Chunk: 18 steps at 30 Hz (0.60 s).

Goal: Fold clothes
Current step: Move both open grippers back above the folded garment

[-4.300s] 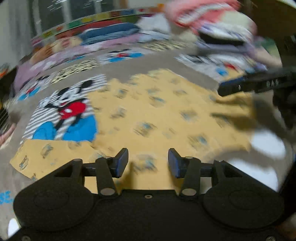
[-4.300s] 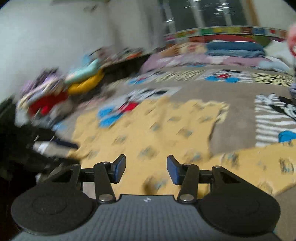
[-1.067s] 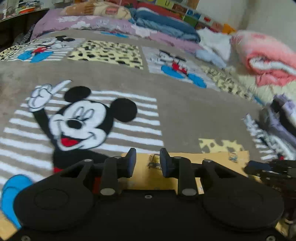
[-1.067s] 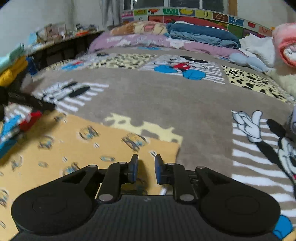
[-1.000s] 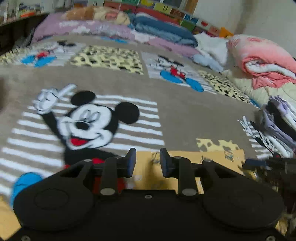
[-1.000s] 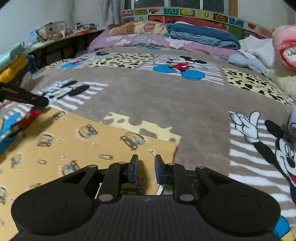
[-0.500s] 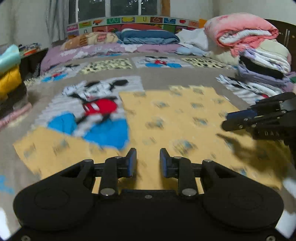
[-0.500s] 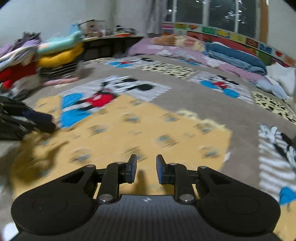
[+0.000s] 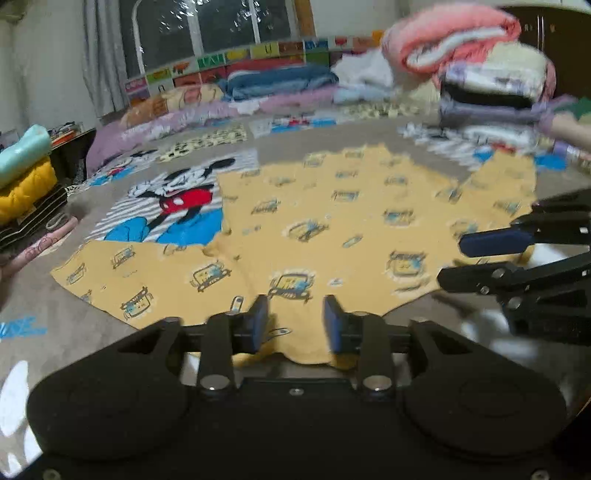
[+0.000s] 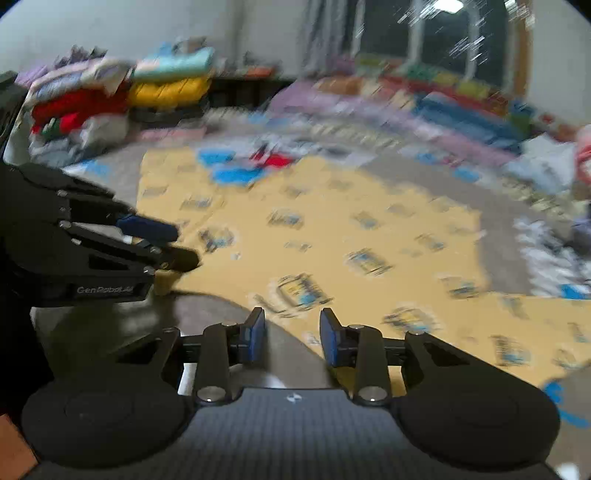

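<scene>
the yellow shirt (image 9: 332, 221) is seen spread flat on the mickey blanket (image 9: 173, 195), filling the middle of both frames. the left gripper (image 9: 291, 323) is held with fingers parted at the shirt's near hem, lower centre, with cloth lying between them but not pinched. the right gripper (image 10: 291, 334) is likewise spread apart, low in its blurred view, over the hem's edge. folded piles (image 9: 491, 74) are stacked upper right in the left view.

Dim indoor light, dark window (image 9: 221, 29) with glare specks, fisheye-bent edges, heavy right-view motion blur
</scene>
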Motion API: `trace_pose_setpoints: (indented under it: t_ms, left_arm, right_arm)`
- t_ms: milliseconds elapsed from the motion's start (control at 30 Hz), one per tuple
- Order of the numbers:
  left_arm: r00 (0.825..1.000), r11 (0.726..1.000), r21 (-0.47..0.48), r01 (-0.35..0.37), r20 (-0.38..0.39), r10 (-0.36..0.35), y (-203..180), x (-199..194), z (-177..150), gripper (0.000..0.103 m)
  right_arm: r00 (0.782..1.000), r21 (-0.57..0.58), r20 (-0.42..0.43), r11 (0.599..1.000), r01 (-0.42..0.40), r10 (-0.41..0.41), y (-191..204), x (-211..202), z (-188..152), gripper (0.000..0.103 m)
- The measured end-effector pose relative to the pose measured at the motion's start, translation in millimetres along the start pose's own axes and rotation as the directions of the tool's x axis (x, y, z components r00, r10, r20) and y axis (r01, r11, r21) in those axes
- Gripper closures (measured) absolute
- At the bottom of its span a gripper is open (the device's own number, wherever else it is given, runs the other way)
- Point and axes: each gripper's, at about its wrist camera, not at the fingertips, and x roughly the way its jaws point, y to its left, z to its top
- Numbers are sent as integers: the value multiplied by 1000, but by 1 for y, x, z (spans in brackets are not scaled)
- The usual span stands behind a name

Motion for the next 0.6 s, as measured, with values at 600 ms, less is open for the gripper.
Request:
trace_pose_setpoints:
  t_ms: [600]
  left_arm:
    - [994, 954, 292, 68, 65, -90, -102, -9, -2, 44]
  right_arm:
    - [995, 810, 93, 584, -55, -35, -159, -63, -94, 59]
